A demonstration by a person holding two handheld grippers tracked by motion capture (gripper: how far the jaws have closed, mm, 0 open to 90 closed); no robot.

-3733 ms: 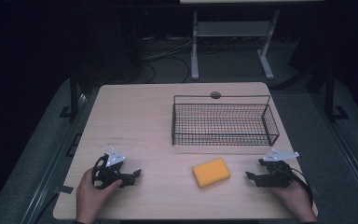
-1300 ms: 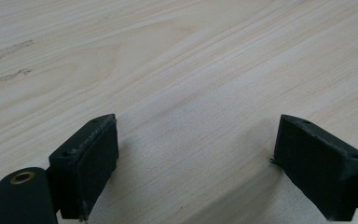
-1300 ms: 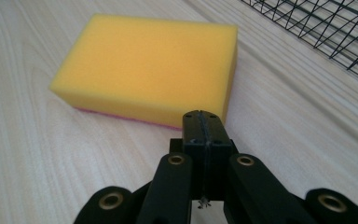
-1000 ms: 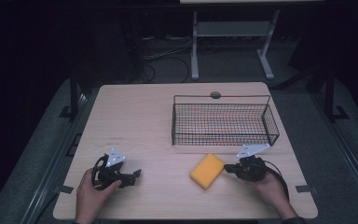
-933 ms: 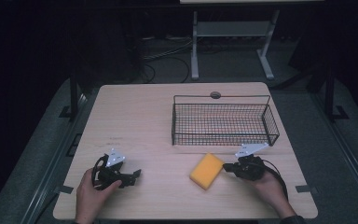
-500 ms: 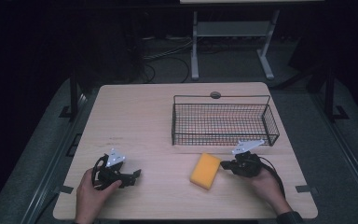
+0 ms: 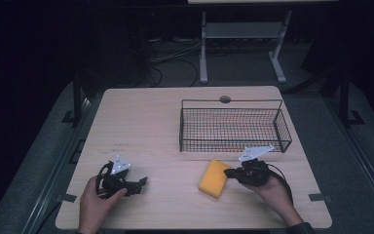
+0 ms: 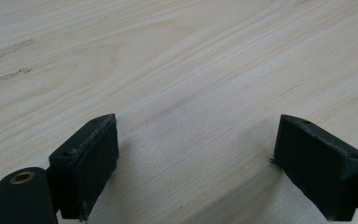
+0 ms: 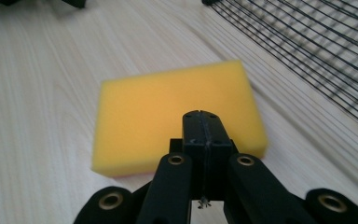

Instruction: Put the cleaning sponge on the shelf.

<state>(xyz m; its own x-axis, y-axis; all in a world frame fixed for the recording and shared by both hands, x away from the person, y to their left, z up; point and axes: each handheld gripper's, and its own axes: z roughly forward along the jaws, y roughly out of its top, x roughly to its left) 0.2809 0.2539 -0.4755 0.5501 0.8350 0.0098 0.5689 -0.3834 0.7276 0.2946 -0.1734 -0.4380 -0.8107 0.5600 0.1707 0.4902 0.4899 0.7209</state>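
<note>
the yellow sponge (image 7: 215, 178) lies flat on the tabletop (image 7: 151, 122), just in front of the wire basket (image 7: 233, 127) on the person's side, outside it and a little to the left of its middle. the high view sets the whole layout: the basket on the far right part of the tabletop, the sponge near its front wall, the right gripper (image 7: 230, 172) at the sponge's right edge, and the left gripper (image 7: 141, 183) well apart from the sponge, off to its left near the front edge.

the right gripper view gives what the high view cannot: the right gripper (image 9: 203, 122) has its jaws clenched tight together, pad against pad with only a thin seam between them and nothing gripped. their tip sits over the near part of the sponge (image 9: 168, 112); whether it touches the foam cannot be told. this view also shows the sponge's thick near side and the basket's wire mesh (image 9: 317, 51) running past the sponge's far right.

the left gripper view shows the left gripper (image 8: 196, 154) with its jaws released and spread wide, nothing between them but bare wood grain of the tabletop (image 8: 177, 60). in the high view a hand (image 7: 93, 207) holds that gripper low over the tabletop, and another hand (image 7: 275, 192) holds the right one beside the sponge.
</note>
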